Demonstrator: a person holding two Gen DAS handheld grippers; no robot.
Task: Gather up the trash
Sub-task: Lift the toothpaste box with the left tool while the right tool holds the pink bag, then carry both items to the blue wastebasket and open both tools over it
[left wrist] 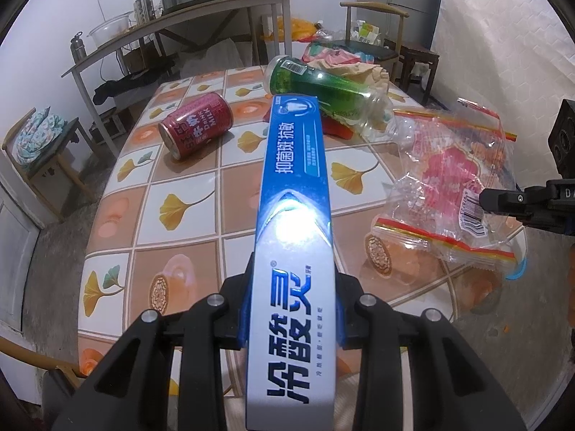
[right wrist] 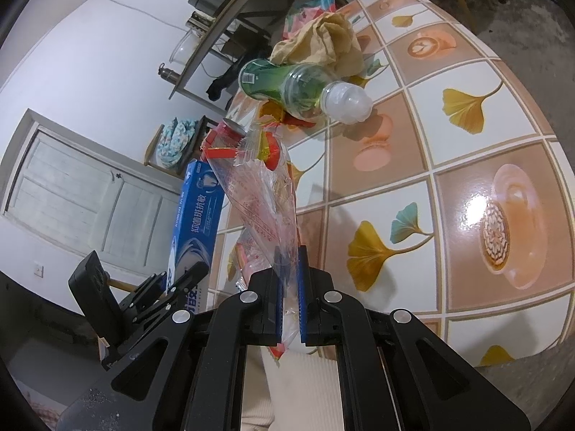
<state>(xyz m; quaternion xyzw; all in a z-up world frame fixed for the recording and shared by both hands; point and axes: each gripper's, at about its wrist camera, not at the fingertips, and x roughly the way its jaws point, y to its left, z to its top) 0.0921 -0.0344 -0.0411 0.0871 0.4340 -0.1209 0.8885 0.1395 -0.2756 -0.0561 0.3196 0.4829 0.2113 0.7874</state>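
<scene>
My left gripper (left wrist: pixel 293 309) is clenched on a long blue toothpaste box (left wrist: pixel 294 194), which lies between the pads and points away from me over the table (left wrist: pixel 172 251); glare whitens the middle of the box. My right gripper (right wrist: pixel 290 287) is clamped tight on a clear plastic bag (right wrist: pixel 262 194) with red and yellow trim; in the left view the bag (left wrist: pixel 449 186) hangs by the table's right edge, the right gripper pinching it from the right; in the right view the bag rises crumpled from the blue pads, with the box just to its left. The table wears a glossy cloth of tan and white squares printed with yellow leaves. Further in, toward the left edge, a red can (left wrist: pixel 196 125) lies on its side, apart from the rest. Beyond the box's far end, a green bottle (left wrist: pixel 323 89) lies tilted on a red wrapper (left wrist: pixel 334 127); behind it, near the far edge, sits crumpled brown paper (right wrist: pixel 323 43).
</scene>
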